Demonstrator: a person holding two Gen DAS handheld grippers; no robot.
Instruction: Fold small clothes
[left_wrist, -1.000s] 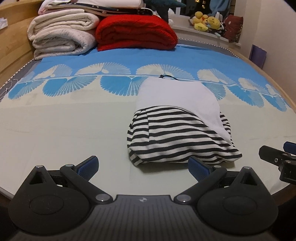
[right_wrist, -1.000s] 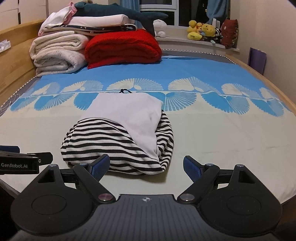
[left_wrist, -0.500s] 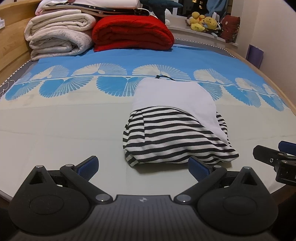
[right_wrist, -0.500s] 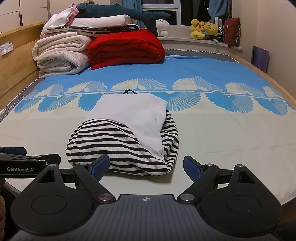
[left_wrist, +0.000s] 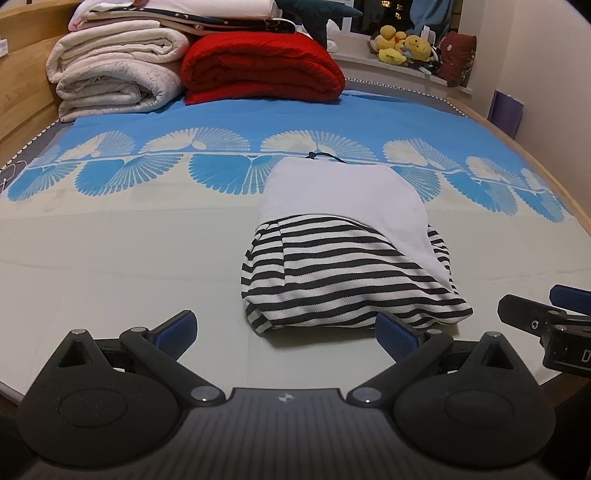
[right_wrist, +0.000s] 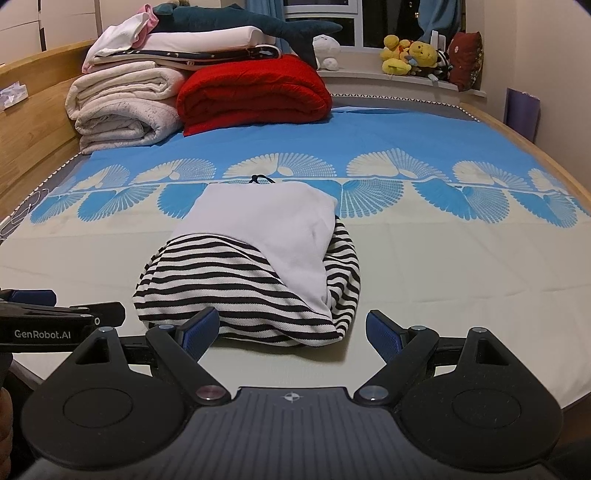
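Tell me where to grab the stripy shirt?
Probably the near hem of the shirt, coming in low from the front. That striped edge bulges up thick off the bed right before the open right hand-held gripper, while the white part lies flat.

I see a bed (left_wrist: 110, 266) with a cream and blue fan-patterned sheet, a folded striped-and-white garment (left_wrist: 343, 254) lying at centre frame, and at the upper left a red folded blanket (left_wrist: 258, 66) beside a stack of cream blankets (left_wrist: 114, 77).
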